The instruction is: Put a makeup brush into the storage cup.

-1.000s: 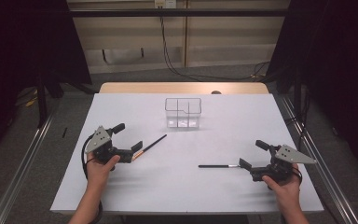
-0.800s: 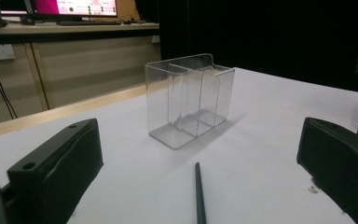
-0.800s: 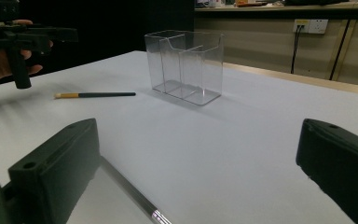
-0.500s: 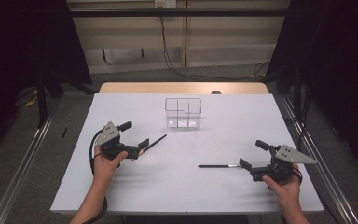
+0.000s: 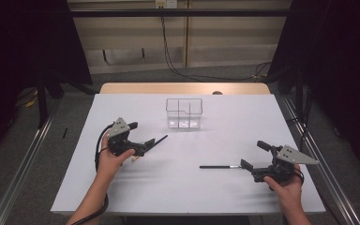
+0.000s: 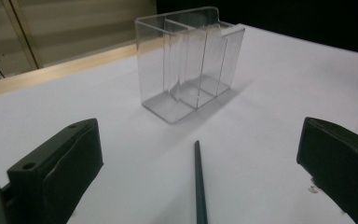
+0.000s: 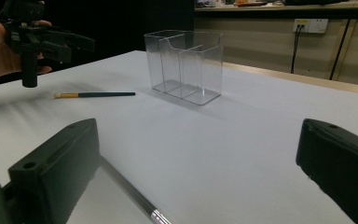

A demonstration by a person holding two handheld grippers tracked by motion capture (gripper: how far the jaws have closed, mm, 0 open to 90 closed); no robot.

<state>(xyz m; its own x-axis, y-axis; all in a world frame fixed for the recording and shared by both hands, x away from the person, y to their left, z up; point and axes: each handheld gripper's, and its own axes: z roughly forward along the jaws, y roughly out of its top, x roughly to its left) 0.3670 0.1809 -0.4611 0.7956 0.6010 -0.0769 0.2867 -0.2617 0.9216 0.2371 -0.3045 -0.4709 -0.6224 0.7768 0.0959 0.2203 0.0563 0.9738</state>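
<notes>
White table, unlabelled clear organizer

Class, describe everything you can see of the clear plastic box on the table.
The clear plastic box is a see-through, open-topped holder, seemingly acrylic. Inner walls split it into compartments, all empty. It stands upright on the white table, towards the far edge near the middle. Its front wall is cut lower than the back. Nothing touches it except the table; both brushes and both grippers are apart from it.

2 slim dark brushes lie flat on table, well apart.
</notes>
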